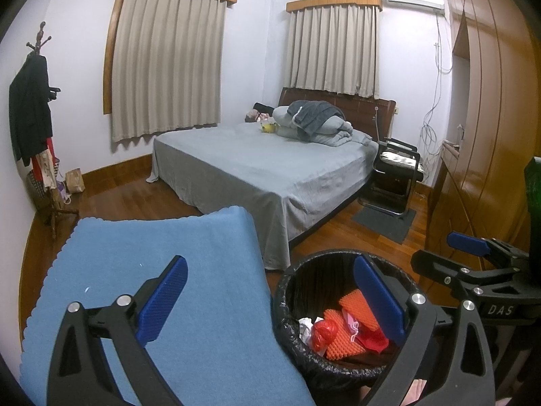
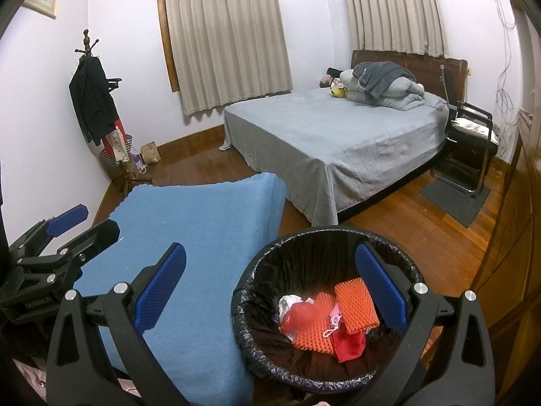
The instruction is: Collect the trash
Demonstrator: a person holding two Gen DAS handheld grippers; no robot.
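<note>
Orange foam sheets (image 2: 355, 301), ridged like egg-crate padding, lie in a heap inside the black-lined trash bin (image 2: 270, 257), tangled with a red crumpled wrapper (image 2: 299, 314), a red cloth scrap (image 2: 348, 345) and a wad of white paper (image 2: 287, 302). All of it looks light, soft and easily crushed; the foam would spring back and offers a firm edge to pinch, while the wrapper is likely slick and best taken at a bunched fold. The thin liner bag is loose at the bin's rim and may snag or tear if caught. Just left of the bin sits a surface draped in blue cloth (image 2: 203, 247), bare of any trash in both views. The right hand-held gripper (image 2: 270, 291) hovers above the bin with its blue pads spread wide, holding nothing; the left hand-held gripper (image 1: 270, 304) hangs over the bin's left rim and the cloth, likewise spread wide and empty. Beyond the bin, across the wooden floor (image 2: 405, 216), stands a bed (image 2: 338, 135) with grey sheets and a folded quilt, a black chair (image 2: 473, 142) to the bed's right, and a coat stand (image 2: 94, 101) far to the bin's left by the wall. Judged from this, the collecting appears largely done.
</note>
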